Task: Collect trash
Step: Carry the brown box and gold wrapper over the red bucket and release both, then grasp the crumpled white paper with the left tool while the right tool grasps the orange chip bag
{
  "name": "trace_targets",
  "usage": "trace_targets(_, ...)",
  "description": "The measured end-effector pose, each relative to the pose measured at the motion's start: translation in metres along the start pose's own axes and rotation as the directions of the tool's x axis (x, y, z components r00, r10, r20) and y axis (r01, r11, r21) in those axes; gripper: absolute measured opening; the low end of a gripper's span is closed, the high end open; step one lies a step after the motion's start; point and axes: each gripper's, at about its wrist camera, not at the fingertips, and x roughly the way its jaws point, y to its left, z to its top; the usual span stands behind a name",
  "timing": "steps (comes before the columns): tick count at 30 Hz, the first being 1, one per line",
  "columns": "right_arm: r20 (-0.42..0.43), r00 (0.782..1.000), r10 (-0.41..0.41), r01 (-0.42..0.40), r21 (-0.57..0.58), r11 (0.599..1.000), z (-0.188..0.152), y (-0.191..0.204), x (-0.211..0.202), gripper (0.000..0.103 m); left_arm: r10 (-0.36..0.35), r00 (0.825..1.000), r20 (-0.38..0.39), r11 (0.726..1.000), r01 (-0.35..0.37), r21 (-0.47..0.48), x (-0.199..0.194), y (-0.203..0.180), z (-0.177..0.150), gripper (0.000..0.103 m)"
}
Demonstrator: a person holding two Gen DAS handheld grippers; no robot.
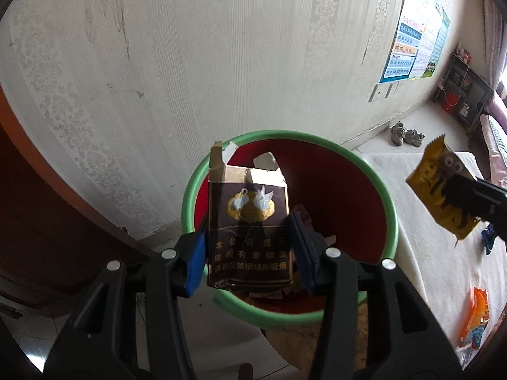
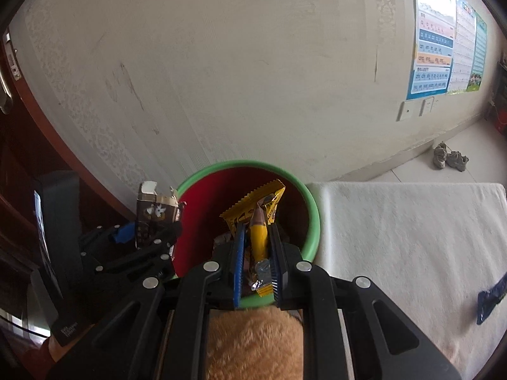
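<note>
My left gripper [image 1: 248, 243] is shut on a dark brown cigarette pack [image 1: 250, 218] with a torn-open top, held upright over the red bin with a green rim [image 1: 391, 209]. My right gripper [image 2: 257, 259] is shut on a yellow snack wrapper [image 2: 258, 218], held over the same bin [image 2: 312, 209]. In the left wrist view the wrapper [image 1: 440, 190] and right gripper hang at the right of the bin. In the right wrist view the pack [image 2: 155, 218] and left gripper [image 2: 139, 234] are at the bin's left edge. Dark scraps lie in the bin.
A white cloth-covered table [image 2: 412, 237] sits right of the bin, with an orange packet [image 1: 475, 319] and a blue wrapper [image 2: 489, 297] on it. A papered wall is behind. A dark wooden door [image 1: 38, 205] stands left. Shoes [image 1: 405, 134] lie on the floor.
</note>
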Motion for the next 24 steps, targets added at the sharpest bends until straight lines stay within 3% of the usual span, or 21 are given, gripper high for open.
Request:
trace_targets(4,0.023,1.0,0.001,0.0,-0.026,1.0,0.005,0.004,0.002,0.028,-0.009,1.0,0.002,1.0,0.009,-0.005,0.006,-0.001,0.005,0.049)
trace_targets(6,0.034,0.999,-0.002,0.003,-0.029,1.0,0.006,0.004,0.002,0.038,-0.002,1.0,0.006,1.0,0.002,-0.004,0.007,-0.003,0.007,0.067)
trace_targets(8,0.046,0.999,0.001,-0.001,-0.02,1.0,0.005,0.001,0.001,0.044,-0.004,1.0,0.013,1.0,0.004,-0.006,0.007,-0.004,0.008,0.068)
trace_targets(13,0.046,0.999,-0.002,0.001,0.01,1.0,-0.001,-0.008,-0.007,0.046,-0.005,1.0,0.013,1.0,0.005,0.01,0.005,-0.008,0.007,0.069)
trace_targets(16,0.048,0.999,-0.026,0.024,0.034,0.999,-0.012,-0.018,-0.019,0.053,-0.015,1.0,0.011,1.0,0.015,0.017,0.001,-0.012,0.005,0.07)
trace_targets(18,0.039,0.997,-0.066,0.063,0.066,0.996,-0.028,-0.031,-0.031,0.06,-0.025,1.0,0.011,0.999,0.025,0.023,-0.002,-0.015,0.003,0.071)
trace_targets(21,0.013,0.994,-0.112,0.109,0.14,0.984,-0.058,-0.059,-0.048,0.06,-0.032,0.999,0.007,0.999,0.032,0.033,-0.004,-0.021,-0.001,0.072)
trace_targets(24,-0.039,0.978,-0.207,0.211,0.234,0.949,-0.096,-0.099,-0.069,0.062,-0.04,0.999,-0.006,0.998,0.04,0.051,-0.006,-0.031,-0.006,0.072)
